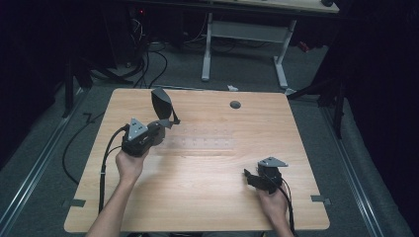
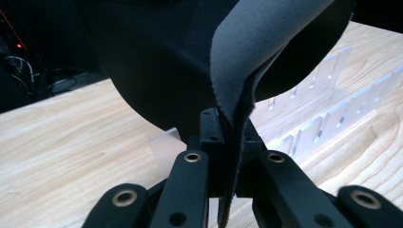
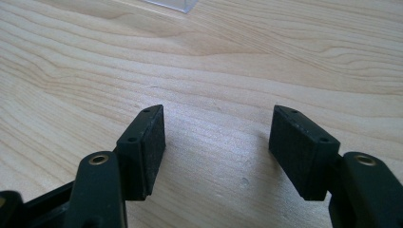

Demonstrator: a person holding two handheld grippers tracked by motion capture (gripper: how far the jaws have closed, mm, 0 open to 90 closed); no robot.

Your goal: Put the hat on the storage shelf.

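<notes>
Dark cloth lifted, not yet placed.
Left tongs (image 1: 168, 122) clamped on dark cloth (image 1: 161, 102) above clear divider tray (image 1: 202, 143), counter's (image 1: 207, 197) far-left; right tongs (image 1: 249, 177) apart, idle near-right.

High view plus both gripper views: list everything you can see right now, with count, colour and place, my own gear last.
dark cloth piece: one, black outside with a grey inner face, lifted off the table at the back left, pinched in the left tool
clear divided tray: one, transparent, middle of the table, just right of the left tool
table: one, light wood, with a round grey cable hole near the back edge
white desk frame: one, on the grey floor behind the table
tape marks: two, grey, at the table's front corners
left tool: one, black, jaws shut on the cloth's edge
right tool: one, black, jaws apart, low over bare wood at front right
hands: two, each holding a tool
</notes>
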